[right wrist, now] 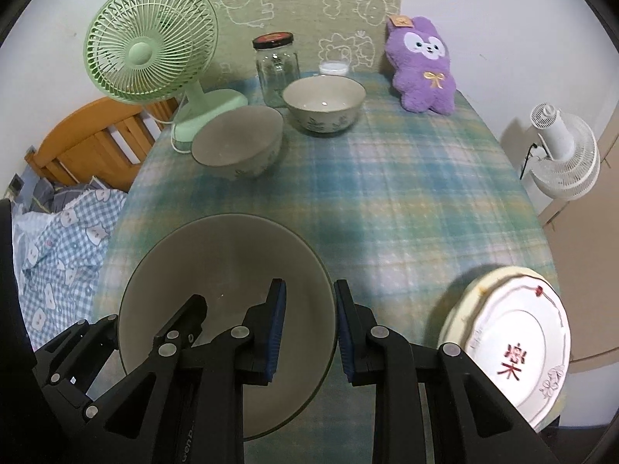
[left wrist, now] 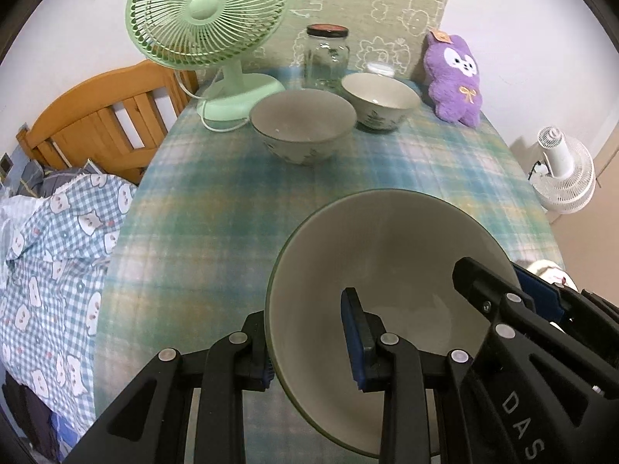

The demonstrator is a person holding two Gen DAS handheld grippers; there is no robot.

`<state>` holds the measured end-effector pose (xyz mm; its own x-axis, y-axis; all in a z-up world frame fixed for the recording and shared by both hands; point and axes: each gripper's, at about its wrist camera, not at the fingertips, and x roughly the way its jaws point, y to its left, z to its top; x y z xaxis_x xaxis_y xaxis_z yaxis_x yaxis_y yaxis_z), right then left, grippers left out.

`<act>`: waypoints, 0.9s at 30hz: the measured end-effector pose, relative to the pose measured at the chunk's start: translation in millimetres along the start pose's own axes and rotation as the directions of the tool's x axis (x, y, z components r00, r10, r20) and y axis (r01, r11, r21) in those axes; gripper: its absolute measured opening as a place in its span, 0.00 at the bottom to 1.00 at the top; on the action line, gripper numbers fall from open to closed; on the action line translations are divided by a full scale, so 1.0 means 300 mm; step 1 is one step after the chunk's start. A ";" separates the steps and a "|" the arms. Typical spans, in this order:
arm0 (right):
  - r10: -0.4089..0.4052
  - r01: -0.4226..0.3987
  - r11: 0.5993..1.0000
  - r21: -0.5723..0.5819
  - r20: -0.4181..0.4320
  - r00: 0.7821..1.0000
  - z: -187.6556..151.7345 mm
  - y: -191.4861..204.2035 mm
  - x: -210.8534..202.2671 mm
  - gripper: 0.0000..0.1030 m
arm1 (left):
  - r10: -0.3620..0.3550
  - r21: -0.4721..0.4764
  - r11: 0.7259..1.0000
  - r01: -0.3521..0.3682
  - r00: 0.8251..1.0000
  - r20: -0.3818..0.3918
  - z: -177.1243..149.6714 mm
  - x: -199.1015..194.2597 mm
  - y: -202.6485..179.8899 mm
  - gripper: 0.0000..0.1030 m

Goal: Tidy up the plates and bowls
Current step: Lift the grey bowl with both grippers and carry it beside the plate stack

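Grey bowl (left wrist: 387, 270) clamped by rim in both grippers' jaws, left gripper (left wrist: 313, 344), right gripper (right wrist: 307, 332), above table (right wrist: 387, 201).

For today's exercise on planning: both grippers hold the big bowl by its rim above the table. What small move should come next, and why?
Probably carry the large bowl forward toward the nearer small bowl. The left gripper and right gripper each clamp its rim, it hangs clear of the tablecloth, and two bowls stand ahead, seemingly the place to gather them.

Left hand-held gripper (left wrist: 313, 342) and right hand-held gripper (right wrist: 309, 332), both clamped, angled downward
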<state>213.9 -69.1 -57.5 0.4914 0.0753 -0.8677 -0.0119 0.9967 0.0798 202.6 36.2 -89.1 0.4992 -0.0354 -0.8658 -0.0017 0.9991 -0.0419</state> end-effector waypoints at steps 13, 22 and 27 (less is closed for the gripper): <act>-0.001 0.001 1.000 0.000 -0.020 1.000 -0.123 -0.131 0.001 0.28 | 0.001 -0.002 1.000 -0.001 1.000 -0.013 -0.122 0.012 -0.118 0.27; -0.015 0.016 1.000 0.010 -0.050 0.999 -0.196 -0.182 0.041 0.28 | -0.011 0.005 1.000 0.011 0.999 -0.050 -0.192 0.061 -0.156 0.27; -0.006 0.007 1.000 0.005 -0.065 0.998 -0.220 -0.191 0.078 0.28 | 0.001 0.005 1.000 -0.001 0.999 -0.053 -0.218 0.089 -0.160 0.27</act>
<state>168.7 -122.7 -114.6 0.4341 0.0707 -0.8981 -0.0043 0.9971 0.0764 159.4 -14.2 -142.9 0.4528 -0.0357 -0.8909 0.0023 0.9992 -0.0388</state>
